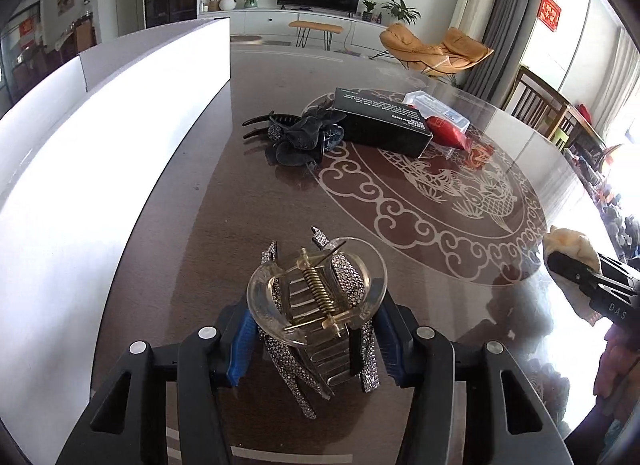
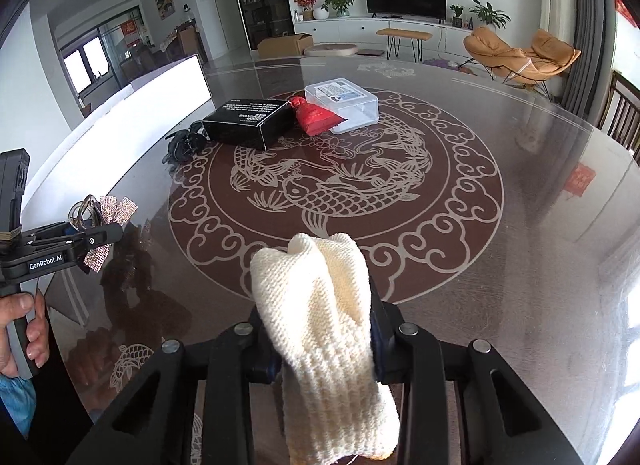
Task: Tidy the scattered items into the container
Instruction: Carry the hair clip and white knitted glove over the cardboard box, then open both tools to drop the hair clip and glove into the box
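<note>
While both grippers are raised over the round table (image 2: 520,245), each one is closed on a scattered item. The left gripper (image 1: 316,339) is clamped on a clear hair claw (image 1: 316,297) with a brass spring and glittering strips; the blue pads (image 1: 242,349) are pressed on its two sides, and the claw is held clear of the glass top. In the right wrist view the same claw is seen at the left edge, in the gripper that is carried by a hand (image 2: 24,329).

The right gripper (image 2: 324,349) is clamped on a cream knitted cloth (image 2: 320,305), which is bunched between the jaws, with one end standing up past the fingertips and the other hanging down toward the camera.

Further on the table, a black hair clip (image 1: 296,137) with fabric petals is laid just beside a black box (image 1: 384,125). A red pouch (image 2: 316,117) is leaned against a clear plastic box (image 2: 344,103), touching both boxes.

The white container (image 1: 100,145) is placed along the left side of the table, well apart from the cloth and nearer to the claw. Its inside cannot be seen.
</note>
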